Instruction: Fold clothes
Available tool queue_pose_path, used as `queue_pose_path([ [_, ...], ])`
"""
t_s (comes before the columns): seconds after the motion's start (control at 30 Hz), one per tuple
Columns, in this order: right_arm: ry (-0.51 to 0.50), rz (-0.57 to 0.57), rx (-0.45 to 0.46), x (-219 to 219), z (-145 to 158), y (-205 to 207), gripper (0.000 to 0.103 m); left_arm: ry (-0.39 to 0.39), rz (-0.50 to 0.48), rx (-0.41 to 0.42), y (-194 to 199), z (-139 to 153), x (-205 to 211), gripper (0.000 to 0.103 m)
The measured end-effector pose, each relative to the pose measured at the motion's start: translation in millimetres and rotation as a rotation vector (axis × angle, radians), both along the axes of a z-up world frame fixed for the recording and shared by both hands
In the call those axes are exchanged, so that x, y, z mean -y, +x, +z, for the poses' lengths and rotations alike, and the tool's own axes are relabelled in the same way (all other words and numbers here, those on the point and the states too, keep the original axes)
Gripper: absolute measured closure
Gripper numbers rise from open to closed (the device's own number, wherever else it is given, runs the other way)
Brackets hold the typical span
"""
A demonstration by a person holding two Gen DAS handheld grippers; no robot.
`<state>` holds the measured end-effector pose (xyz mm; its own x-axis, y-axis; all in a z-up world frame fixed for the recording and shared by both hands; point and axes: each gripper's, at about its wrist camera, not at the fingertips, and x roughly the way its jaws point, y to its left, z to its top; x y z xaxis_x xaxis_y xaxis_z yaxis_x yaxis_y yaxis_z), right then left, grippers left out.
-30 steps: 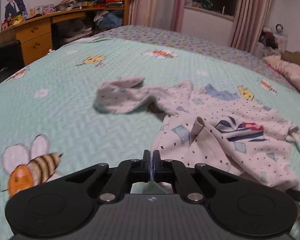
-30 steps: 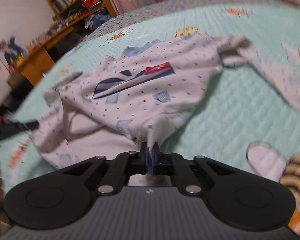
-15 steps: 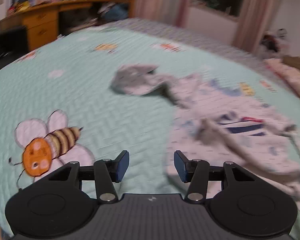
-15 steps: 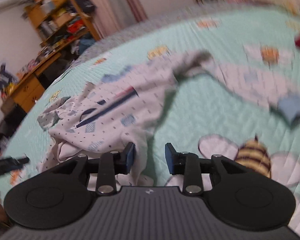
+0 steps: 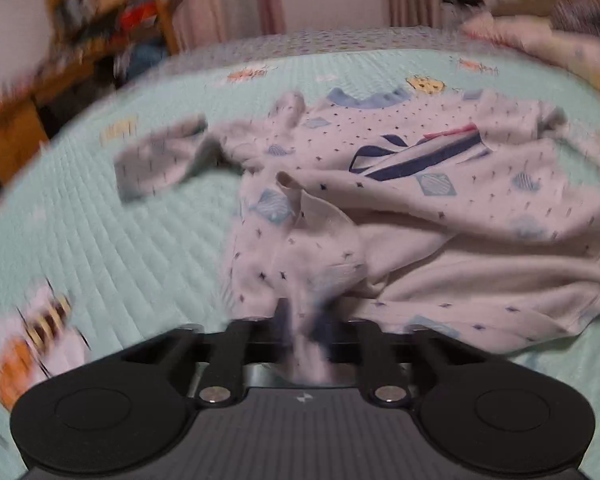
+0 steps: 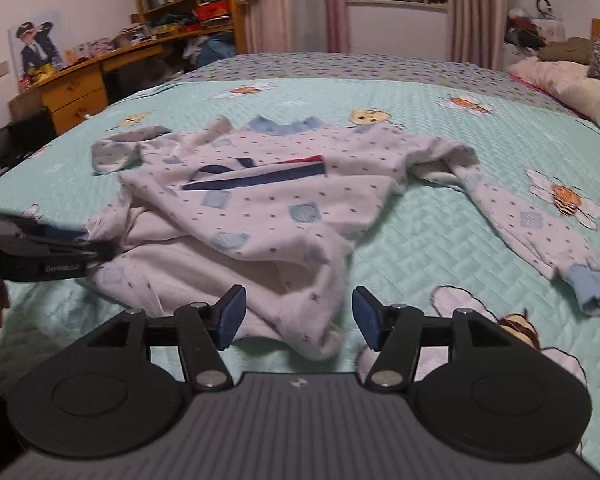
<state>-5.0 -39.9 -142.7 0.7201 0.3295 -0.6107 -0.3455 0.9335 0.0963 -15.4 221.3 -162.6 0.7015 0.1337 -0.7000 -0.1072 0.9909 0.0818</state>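
The shirt (image 6: pixel 268 208), a white long-sleeved top with small dark stars, pale blue patches and a navy stripe across the chest, lies rumpled on the bed (image 6: pixel 440 240), front side up, collar toward the far edge. Its lower hem is bunched and partly turned over on itself, showing the plain inside, so it is not yet flat enough to fold. One sleeve (image 6: pixel 540 240) stretches out to the right with its blue cuff near a bee picture on the quilt; the other sleeve (image 5: pixel 160 164) curls away at the far left.

The left tool (image 5: pixel 304 328) is closing on a fold of the hem at the near left corner, and cloth is gathered between its jaws; the picture is blurred, but the fabric looks pinched. From the right wrist view the same tool (image 6: pixel 96 254) reaches in from the left edge onto that corner. The right tool (image 6: pixel 296 316) is opening, its blue pads spread on either side of the near hem and not pressing it. The likely aim is to pull the hem straight from two corners.

A cluttered desk (image 6: pixel 80 84) and shelves stand beyond the bed.
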Motion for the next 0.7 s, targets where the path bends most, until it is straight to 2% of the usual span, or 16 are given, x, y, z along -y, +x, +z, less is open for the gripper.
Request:
queue_pose_path([
  [0.03, 0.004, -0.011, 0.000, 3, 0, 2, 0.042, -0.041, 0.013, 0.019, -5, 5, -6, 0.094],
  [0.17, 0.028, -0.050, -0.016, 11, -5, 4, 0.042, -0.055, 0.059, 0.113, -35, 37, -30, 0.095],
  [0.23, 0.056, -0.060, -0.040, 16, -9, 7, 0.042, -0.077, 0.073, 0.103, -43, 44, -41, 0.095],
  [0.27, 0.072, -0.062, -0.055, 17, -11, 8, 0.041, -0.087, 0.079, 0.097, -47, 48, -46, 0.102],
  [0.33, 0.118, -0.058, -0.085, 19, -15, 10, 0.041, -0.099, 0.069, 0.068, -53, 45, -49, 0.102],
  [0.4, 0.175, -0.042, -0.109, 21, -17, 12, 0.039, -0.089, 0.077, 0.024, -53, 34, -50, 0.100],
  [0.47, 0.191, -0.036, -0.128, 19, -20, 13, 0.038, -0.098, 0.112, -0.027, -53, 23, -54, 0.098],
  [0.53, 0.175, -0.035, -0.125, 18, -22, 13, 0.038, -0.143, 0.115, -0.025, -57, 20, -58, 0.097],
  [0.6, 0.173, -0.034, -0.127, 18, -24, 14, 0.039, -0.144, 0.105, -0.002, -61, 25, -57, 0.087],
  [0.63, 0.175, -0.031, -0.129, 19, -24, 15, 0.040, -0.135, 0.106, 0.005, -62, 27, -55, 0.086],
  [0.67, 0.176, -0.027, -0.130, 19, -24, 16, 0.049, -0.132, 0.108, 0.007, -62, 30, -55, 0.085],
  [0.7, 0.187, -0.012, -0.134, 19, -23, 17, 0.068, -0.140, 0.110, 0.004, -62, 32, -55, 0.084],
])
